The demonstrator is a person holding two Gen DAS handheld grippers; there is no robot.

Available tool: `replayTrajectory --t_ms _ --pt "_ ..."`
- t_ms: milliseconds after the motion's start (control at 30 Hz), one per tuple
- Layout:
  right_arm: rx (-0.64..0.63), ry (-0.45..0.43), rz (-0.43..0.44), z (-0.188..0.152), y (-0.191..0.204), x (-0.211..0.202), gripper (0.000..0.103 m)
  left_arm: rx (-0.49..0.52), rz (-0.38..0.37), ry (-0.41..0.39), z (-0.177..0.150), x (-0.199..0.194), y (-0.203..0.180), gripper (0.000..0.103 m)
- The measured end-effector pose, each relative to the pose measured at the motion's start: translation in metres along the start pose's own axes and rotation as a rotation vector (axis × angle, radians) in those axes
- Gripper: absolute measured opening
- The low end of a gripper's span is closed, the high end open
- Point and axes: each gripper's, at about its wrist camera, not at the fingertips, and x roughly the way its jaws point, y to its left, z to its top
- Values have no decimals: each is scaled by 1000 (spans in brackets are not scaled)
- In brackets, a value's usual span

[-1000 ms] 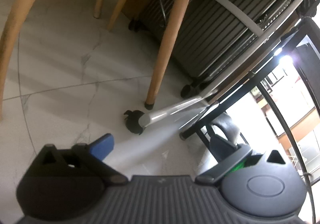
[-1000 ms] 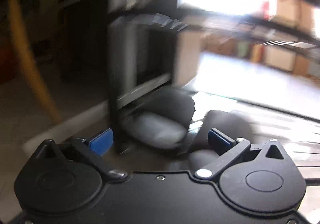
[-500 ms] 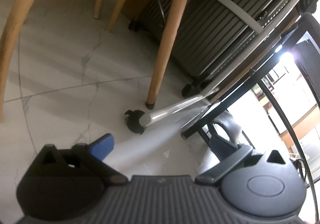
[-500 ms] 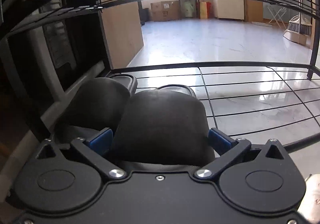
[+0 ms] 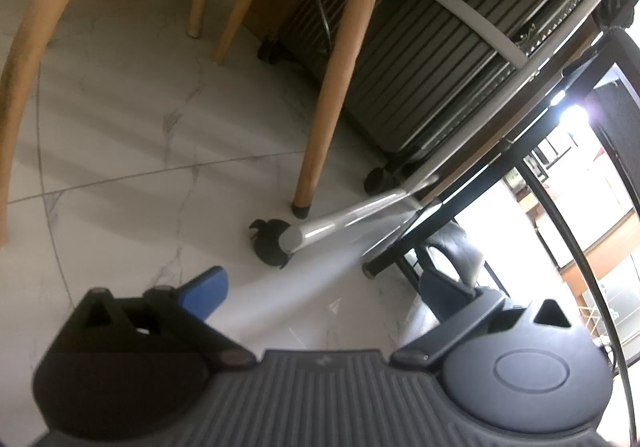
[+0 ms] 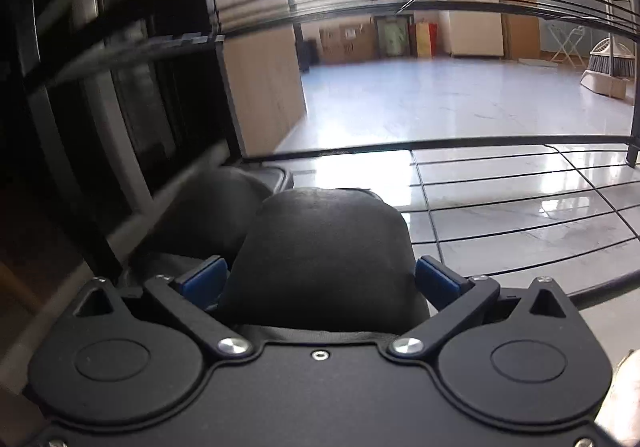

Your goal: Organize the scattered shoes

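In the right wrist view a black shoe (image 6: 324,247) fills the space between my right gripper's (image 6: 320,281) blue pads (image 6: 204,281), toe pointing away. The fingers stand at full width, so this gripper is open around the shoe. The shoe rests on the black wire shoe rack (image 6: 520,183), beside a second black shoe (image 6: 212,207) to its left. My left gripper (image 5: 322,291) hangs open over the white marble floor with nothing between its fingers. At its right edge the rack's low frame (image 5: 400,259) shows, with a black shoe (image 5: 456,247) on it.
Wooden chair legs (image 5: 332,87) stand ahead of the left gripper. Behind them are a ribbed dark suitcase (image 5: 420,59) on wheels and a metal tube ending at a black caster (image 5: 272,243). A dark cabinet (image 6: 100,107) flanks the rack's left. Open floor (image 6: 460,103) lies beyond the rack.
The right gripper swung in towards the rack. The right-hand black shoe went from ahead of the fingers to between them, and the gripper kept its width. The left gripper barely shifted.
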Motion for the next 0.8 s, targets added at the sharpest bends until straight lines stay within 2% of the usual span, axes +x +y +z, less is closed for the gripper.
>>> replayTrajectory --t_ms 133,167,233,333,400,500,600,800 --pt "9 -47 -5 7 -6 -6 100 1 3 0 0 1 0 102" --pt "3 -55 -3 10 -5 -7 97 2 2 -1 -1 1 1 102" --pt "-7 -64 11 15 -4 -6 85 3 1 -2 -2 1 3 102" --pt "-21 14 29 20 -1 9 102 3 3 0 -1 2 3 102" --pt "-35 48 24 21 1 9 103 -3 3 4 -1 2 4 102" --pt "32 0 38 22 -11 -12 103 -11 4 4 -1 2 6 102" --pt "-71 -55 1 12 -19 -37 103 -3 1 -1 -2 1 5 102" --pt "-327 7 17 -13 -16 -47 103 -1 4 -2 -2 0 4 102"
